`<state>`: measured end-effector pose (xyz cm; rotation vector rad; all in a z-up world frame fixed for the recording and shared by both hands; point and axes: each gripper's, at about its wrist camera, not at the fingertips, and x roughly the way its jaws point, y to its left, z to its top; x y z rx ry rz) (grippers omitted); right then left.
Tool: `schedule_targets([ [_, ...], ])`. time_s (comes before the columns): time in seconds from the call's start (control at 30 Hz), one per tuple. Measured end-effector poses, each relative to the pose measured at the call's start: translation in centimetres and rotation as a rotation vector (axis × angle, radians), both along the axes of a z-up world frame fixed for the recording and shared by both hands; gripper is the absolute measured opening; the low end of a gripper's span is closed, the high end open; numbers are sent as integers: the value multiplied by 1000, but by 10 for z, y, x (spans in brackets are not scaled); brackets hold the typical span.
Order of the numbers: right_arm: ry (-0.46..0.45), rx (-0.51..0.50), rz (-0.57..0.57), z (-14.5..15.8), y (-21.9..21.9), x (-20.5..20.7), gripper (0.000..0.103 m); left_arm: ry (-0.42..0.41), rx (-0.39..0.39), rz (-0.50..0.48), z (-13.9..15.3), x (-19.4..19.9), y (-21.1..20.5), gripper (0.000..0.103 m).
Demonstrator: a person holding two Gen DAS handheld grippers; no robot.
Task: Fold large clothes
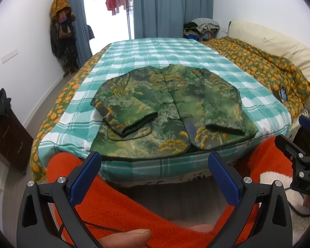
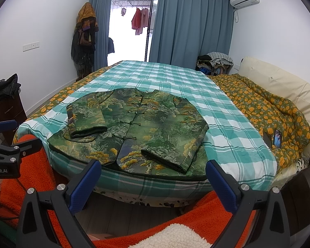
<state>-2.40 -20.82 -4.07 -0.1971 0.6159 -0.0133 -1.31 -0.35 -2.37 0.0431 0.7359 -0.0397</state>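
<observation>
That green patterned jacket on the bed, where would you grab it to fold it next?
Probably the jacket by its near hem corners, coming from the bed's foot. Both sleeves already lie folded across the front, and both grippers, left and right, are open there.

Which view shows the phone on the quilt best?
Right wrist: the phone lies face-up on the orange quilt, its screen readable. Left wrist shows it smaller, squeezed near the fisheye edge.

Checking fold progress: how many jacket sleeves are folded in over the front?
2. Left sleeve lies across the jacket front, cuff near the hem; right sleeve likewise on the other side. None hidden.
</observation>
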Motion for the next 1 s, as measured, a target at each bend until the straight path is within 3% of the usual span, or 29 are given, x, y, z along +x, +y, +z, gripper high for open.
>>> schedule_targets([
  [1.0, 3, 0, 0, 0, 0, 0, 103, 6, 1, 0, 0, 2, 0, 103],
])
